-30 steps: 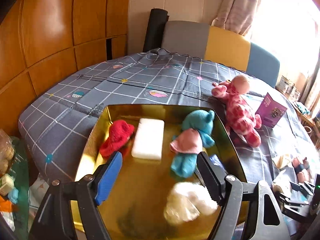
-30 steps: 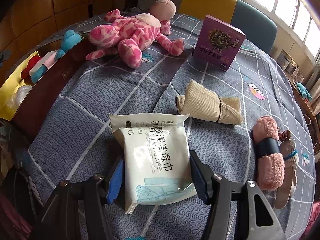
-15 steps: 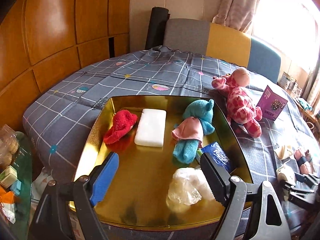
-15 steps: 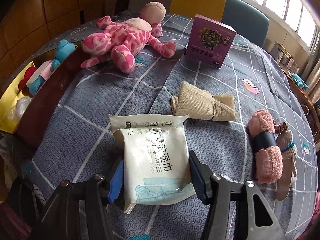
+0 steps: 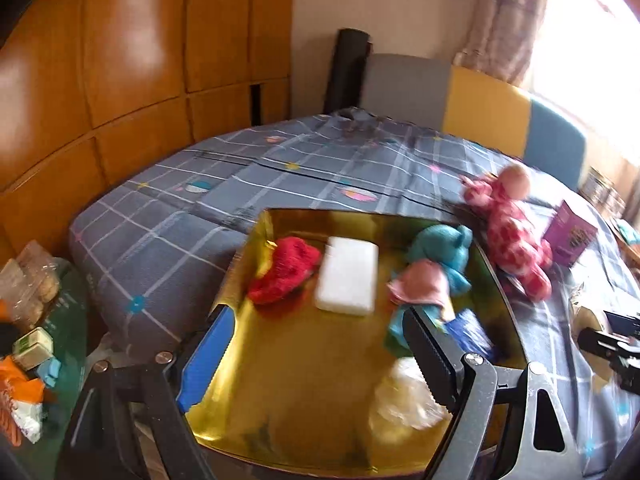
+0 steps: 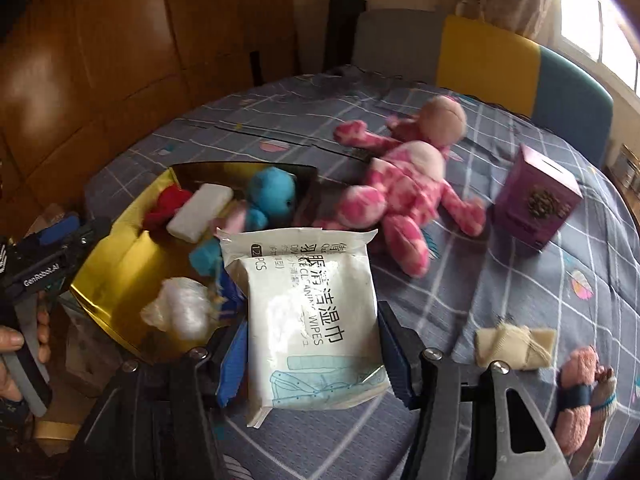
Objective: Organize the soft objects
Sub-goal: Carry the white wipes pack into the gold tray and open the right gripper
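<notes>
Wipes pack (image 6: 312, 320), white with blue print, sits clamped between my right gripper's (image 6: 310, 354) 2 blue-padded jaws, which press on its long sides; it is off the cloth and hangs over the near right corner of the gold tray (image 6: 116, 264). The gripper points steeply down toward the table.

My left gripper (image 5: 316, 354) hovers over the near edge of the tray (image 5: 288, 360), angled down, jaws wide with nothing between them. In the right wrist view a hand (image 6: 16, 356) grips its handle at the far left.

Inside the tray I note 5 items: a red plush (image 5: 286, 270), a white block (image 5: 348, 280), a teal bear with a pink skirt (image 5: 434, 268), a blue packet (image 5: 468, 332) and a clear crumpled bag (image 5: 408, 398).

On the grey checked tablecloth (image 6: 500, 268), right of the tray, lie a pink spotted doll (image 6: 404, 196), a purple box (image 6: 534, 202), a beige rolled cloth (image 6: 514, 346) and a pink rolled towel with a dark band (image 6: 576, 400).

Against 1 second ago: the pack lay flat on the cloth in the same grip, well right of the tray; it is now raised and carried left, so the tray fills the left of the right wrist view. The left jaws have widened somewhat, and that gripper has barely shifted.
</notes>
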`<state>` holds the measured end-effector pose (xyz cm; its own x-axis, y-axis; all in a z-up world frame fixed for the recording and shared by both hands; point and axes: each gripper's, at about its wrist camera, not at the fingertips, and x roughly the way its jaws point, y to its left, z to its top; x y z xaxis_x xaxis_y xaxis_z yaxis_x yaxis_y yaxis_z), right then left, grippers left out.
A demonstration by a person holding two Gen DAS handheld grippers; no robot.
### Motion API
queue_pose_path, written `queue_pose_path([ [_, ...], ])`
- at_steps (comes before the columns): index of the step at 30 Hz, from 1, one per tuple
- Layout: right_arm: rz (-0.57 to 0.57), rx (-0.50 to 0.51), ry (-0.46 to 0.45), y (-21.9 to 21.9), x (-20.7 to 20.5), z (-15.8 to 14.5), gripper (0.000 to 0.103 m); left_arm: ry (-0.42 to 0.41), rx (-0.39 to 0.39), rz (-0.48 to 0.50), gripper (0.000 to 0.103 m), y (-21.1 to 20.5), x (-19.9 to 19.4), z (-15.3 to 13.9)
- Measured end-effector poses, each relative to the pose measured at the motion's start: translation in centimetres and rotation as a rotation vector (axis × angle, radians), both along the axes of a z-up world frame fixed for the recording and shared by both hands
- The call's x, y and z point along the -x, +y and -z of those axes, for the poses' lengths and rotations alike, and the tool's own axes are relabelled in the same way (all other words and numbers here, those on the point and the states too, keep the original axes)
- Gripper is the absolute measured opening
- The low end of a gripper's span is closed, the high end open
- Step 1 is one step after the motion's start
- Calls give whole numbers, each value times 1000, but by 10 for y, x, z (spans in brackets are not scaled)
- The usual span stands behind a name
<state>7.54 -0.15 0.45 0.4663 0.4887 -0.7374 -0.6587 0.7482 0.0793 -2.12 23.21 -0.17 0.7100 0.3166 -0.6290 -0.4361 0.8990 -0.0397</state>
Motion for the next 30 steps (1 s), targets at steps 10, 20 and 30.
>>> queue_pose_path([
  [10,-243,76,8,149,2,20,59,-75,35,-169,88,63,16,-18],
  [20,-225,102,151,178,-20,70,63,-62,58,-221,88,86,21,-13],
  [30,-174,9,128,149,-11,53,66,-33,31,-167,88,65,12,-9],
])
